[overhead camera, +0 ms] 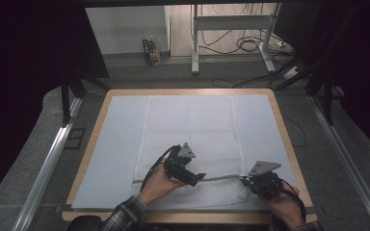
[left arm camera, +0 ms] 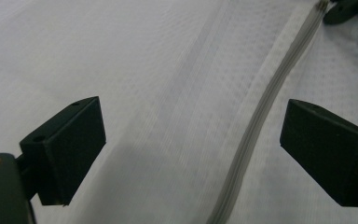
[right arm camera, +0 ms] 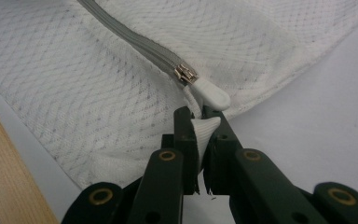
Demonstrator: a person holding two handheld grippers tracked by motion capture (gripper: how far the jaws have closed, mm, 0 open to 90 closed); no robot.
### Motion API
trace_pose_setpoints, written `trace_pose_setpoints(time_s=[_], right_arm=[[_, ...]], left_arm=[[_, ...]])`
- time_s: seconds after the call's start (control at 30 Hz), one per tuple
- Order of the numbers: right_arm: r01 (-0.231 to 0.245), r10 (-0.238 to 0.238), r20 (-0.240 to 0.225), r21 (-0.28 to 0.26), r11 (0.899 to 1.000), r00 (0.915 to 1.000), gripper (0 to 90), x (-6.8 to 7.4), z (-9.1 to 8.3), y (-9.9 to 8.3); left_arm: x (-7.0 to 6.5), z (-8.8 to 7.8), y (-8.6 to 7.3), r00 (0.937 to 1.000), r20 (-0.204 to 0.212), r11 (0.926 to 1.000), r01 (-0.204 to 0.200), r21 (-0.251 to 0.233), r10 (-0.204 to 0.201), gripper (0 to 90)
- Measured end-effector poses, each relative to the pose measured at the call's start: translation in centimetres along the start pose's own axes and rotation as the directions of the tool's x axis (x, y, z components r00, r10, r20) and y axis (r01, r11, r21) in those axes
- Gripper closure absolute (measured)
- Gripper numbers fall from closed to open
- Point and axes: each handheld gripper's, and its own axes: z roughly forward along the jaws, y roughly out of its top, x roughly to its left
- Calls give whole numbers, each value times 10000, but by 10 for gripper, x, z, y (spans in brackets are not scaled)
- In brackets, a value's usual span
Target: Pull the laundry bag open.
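A wooden table [overhead camera: 92, 144] with a pale sheet over it sits in a dim room, and a white mesh bag [overhead camera: 188, 130] lies flat in the middle of it.

Nearest, at the bottom right of the high view, the right gripper [overhead camera: 250, 182] has its jaws pressed tight on a small white fabric tab [right arm camera: 204, 128] at the bag's corner. In the right gripper view the tab sits pinched between the two black jaws, low in the middle, and the zipper slider [right arm camera: 186, 73] with its white pull [right arm camera: 210, 93] lies just above them (so the zip looks closed to its end, though that is a guess).

A little farther, at the bottom middle of the high view, the left gripper [overhead camera: 198, 178] hangs over the grey zipper [overhead camera: 221, 177]. Its jaws stand wide apart with nothing between them but air. In the left gripper view the zipper [left arm camera: 256, 126] runs from the bottom middle up to the upper right.

To do this step well, the right gripper should keep the corner pinned flat, so the bag cannot slide. The left one should come down gently and squarely, taking only the part it wants, not loose mesh.

At the far top, desk legs [overhead camera: 195, 43] and cables [overhead camera: 250, 44] rest on the floor.
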Motion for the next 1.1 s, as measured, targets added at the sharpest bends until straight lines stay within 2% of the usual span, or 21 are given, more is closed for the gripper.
trace_pose_setpoints(time_s=[0.13, 0.27, 0.4, 0.63, 0.73, 0.8, 0.83, 0.87, 0.97, 1.1], right_arm=[[-75, 75, -39, 10, 10000, 10000, 838, 0, 0, 0], [-47, 47, -49, -34, 10000, 10000, 837, -1, 0, 0], [23, -23, -11, -78, 10000, 10000, 834, 0, -1, 0], [45, -44, 51, -136, 9999, 10000, 835, 1, -2, 1], [86, -86, 56, -133, 9999, 9999, 835, 1, -2, 1], [120, -119, 56, -118, 9999, 9999, 835, 1, -2, 1], [122, -122, 56, -116, 9999, 9999, 835, 1, -2, 1], [126, -126, 57, -118, 9999, 9999, 835, 1, -2, 1], [127, -127, 74, -109, 9999, 9999, 836, 1, -2, 1], [9, -9, 119, 4, 10000, 9999, 838, 1, -1, 1]], left_arm=[[-7, 15, 17, 9992, 217, 9994, -337, -9, 337, 66], [-15, 26, 32, 9981, 441, 9989, -421, -208, 430, 68], [-22, 38, 47, 9950, 556, 9966, -829, -22, 829, 67], [-34, 60, 64, 9931, 714, 9957, -919, -135, 926, 66], [-36, 65, 68, 9909, 836, 9944, -1050, -134, 1058, 66], [-41, 69, 69, 9929, 909, 9967, -737, -337, 765, 67], [-40, 70, 70, 9910, 890, 9950, -983, -199, 997, 67], [-40, 71, 71, 9909, 922, 9951, -968, -196, 982, 66], [-40, 74, 71, 9923, 618, 9942, -1069, -118, 1074, 65], [-35, 69, 71, 9930, -123, 9930, -1177, 59, 1178, 76]])
